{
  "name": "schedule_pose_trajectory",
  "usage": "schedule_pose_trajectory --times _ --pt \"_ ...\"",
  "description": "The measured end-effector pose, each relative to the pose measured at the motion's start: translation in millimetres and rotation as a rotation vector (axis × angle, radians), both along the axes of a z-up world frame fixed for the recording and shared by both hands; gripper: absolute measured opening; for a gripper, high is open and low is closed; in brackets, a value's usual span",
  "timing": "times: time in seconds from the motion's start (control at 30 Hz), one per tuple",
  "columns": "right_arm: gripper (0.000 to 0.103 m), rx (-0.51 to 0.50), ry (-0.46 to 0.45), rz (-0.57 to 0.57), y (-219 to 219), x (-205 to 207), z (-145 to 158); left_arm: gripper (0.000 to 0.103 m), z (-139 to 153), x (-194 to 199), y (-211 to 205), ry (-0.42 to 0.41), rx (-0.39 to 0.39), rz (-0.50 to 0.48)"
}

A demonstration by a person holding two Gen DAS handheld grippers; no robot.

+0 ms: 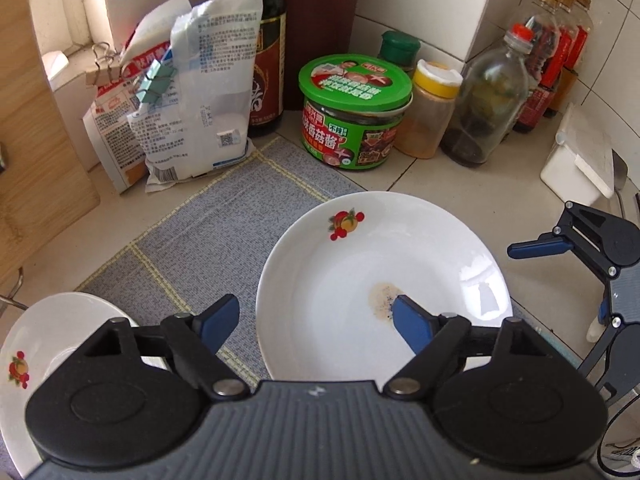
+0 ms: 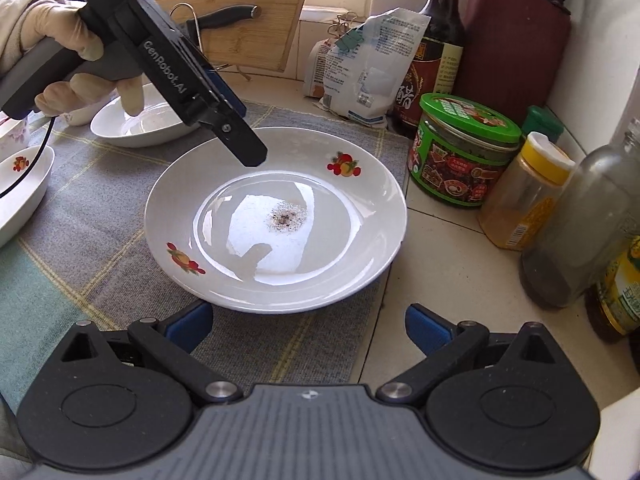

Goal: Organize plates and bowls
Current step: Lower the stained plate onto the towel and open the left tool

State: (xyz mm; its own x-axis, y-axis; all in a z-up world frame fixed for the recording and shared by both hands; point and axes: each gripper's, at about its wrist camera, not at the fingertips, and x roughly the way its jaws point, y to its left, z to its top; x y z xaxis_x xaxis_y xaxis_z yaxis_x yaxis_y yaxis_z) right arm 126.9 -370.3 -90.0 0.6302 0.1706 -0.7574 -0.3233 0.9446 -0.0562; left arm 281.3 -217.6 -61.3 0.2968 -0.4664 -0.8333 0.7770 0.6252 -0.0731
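Hovering w/ left gripper (image 1: 316,320), jaws open, straddling 9 o'clock rim of white fruit-print ceramic plate (image 2: 276,216) on grey woven mat (image 2: 92,216), prob. to grab edge. Right gripper (image 2: 308,326) at 6 o'clock, jaws open, empty.

Left gripper (image 1: 316,320): black linkages, blue pads, silver pivots, ribbed grey body, "GenRobot.AI" lettering, black cable. Gloved hand (image 2: 76,64), cream.
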Motion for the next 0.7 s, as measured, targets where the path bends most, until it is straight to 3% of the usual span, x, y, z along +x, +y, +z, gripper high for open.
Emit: schedule_pose_trajectory --times 0.33,0.5,0.7 --pt "0.103 0.008 -0.059 -0.051 13.1 -19.3 24.3 0.095 37.1 -64.0 36.8 -0.145 -0.084 0.066" --pt "0.103 0.013 -0.071 -0.091 20.9 -15.5 27.2 0.098 42.9 -89.7 57.0 -0.158 -0.14 0.157" --pt "0.103 0.027 -0.091 -0.062 32.9 -11.4 31.1 0.099 45.6 -113.1 80.2 -0.21 -0.155 0.275"
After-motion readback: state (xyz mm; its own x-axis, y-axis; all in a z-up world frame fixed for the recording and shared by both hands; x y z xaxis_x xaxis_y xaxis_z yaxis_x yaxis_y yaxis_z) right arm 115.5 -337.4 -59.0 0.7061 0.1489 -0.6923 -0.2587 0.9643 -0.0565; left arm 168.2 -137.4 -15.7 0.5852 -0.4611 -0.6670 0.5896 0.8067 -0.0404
